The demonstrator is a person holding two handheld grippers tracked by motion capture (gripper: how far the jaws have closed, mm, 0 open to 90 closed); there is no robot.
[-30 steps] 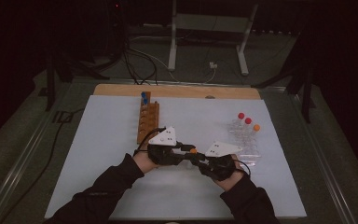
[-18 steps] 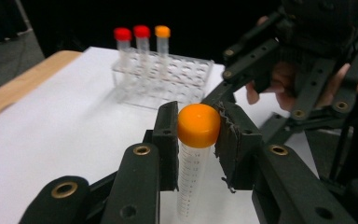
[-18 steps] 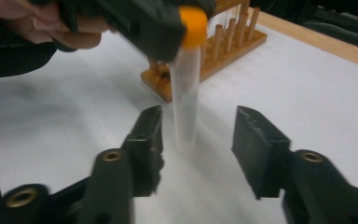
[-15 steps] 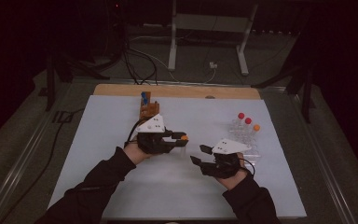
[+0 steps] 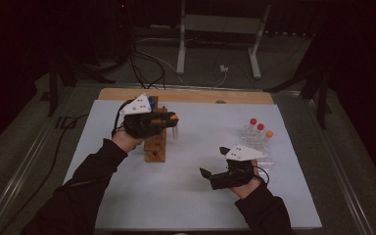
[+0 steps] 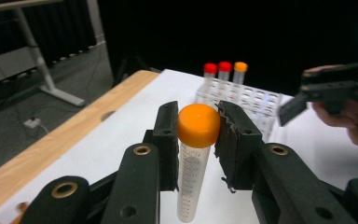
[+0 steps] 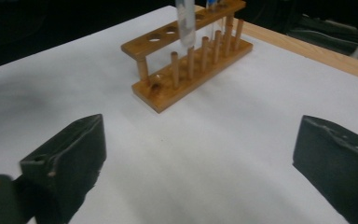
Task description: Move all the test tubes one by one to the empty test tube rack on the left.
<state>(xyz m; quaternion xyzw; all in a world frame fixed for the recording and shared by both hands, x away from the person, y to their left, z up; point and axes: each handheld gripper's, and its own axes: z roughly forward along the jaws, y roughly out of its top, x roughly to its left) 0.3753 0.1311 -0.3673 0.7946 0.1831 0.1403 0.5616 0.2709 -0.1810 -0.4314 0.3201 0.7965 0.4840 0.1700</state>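
While the left gripper [image 6: 198, 140] clamps its jaws on the orange-capped tube [image 6: 196, 158] above the wooden rack [image 5: 156, 139], the right gripper [image 5: 215, 177], jaws just spread wide and empty, waits; next, lower the tube into a hole.

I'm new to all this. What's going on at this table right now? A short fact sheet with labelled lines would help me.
Left claw: shut on the orange-capped tube, held upright near the wooden rack
Right claw: jaws have just been opening, nothing between them, low over the white mat
Clear rack: on the mat's right side, holds two red-capped tubes and one orange-capped one
Wooden rack contents: a blue-capped tube at its far end
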